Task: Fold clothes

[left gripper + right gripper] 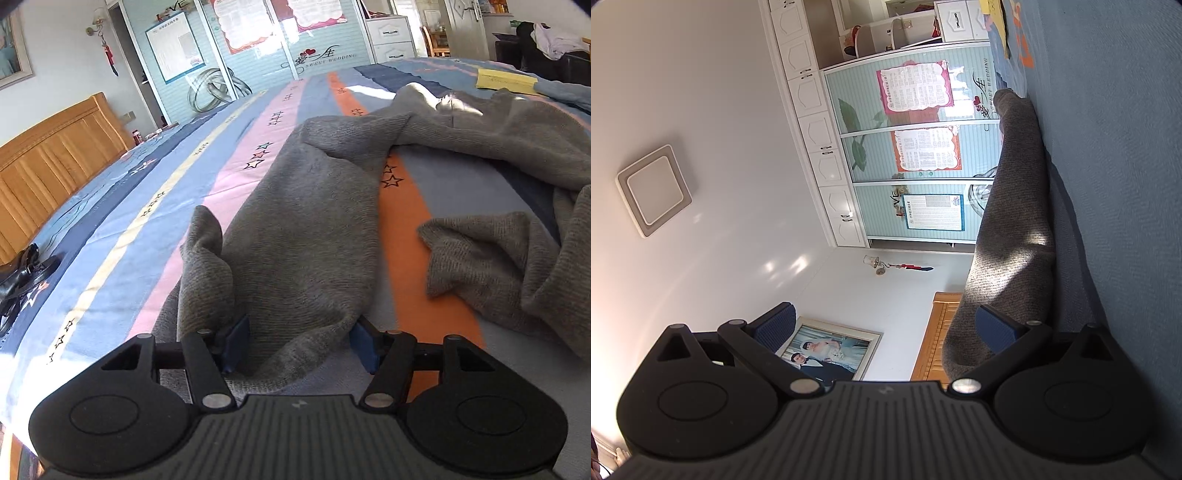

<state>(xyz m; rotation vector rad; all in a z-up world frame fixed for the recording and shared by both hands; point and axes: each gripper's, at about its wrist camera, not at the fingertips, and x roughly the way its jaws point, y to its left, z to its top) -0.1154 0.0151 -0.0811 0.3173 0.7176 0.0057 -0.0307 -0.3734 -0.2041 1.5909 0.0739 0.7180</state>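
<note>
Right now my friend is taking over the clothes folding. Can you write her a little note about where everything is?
Left tool: open, its fingers on either side of one end of the gray sweater, not yet pinching it.
Right tool: open wide, turned sideways, holding nothing; a gray sweater part lies beside one finger.
The sweater is spread out and rumpled on the striped bed cover.
Done: no fold yet.
Left: grip, smooth flat, fold.

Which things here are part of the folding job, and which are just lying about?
Job:
grey garment
left gripper, straddling its end
right gripper, open beside it

Lying about:
yellow booklet
black sandals
striped bedspread, only the work surface
</note>
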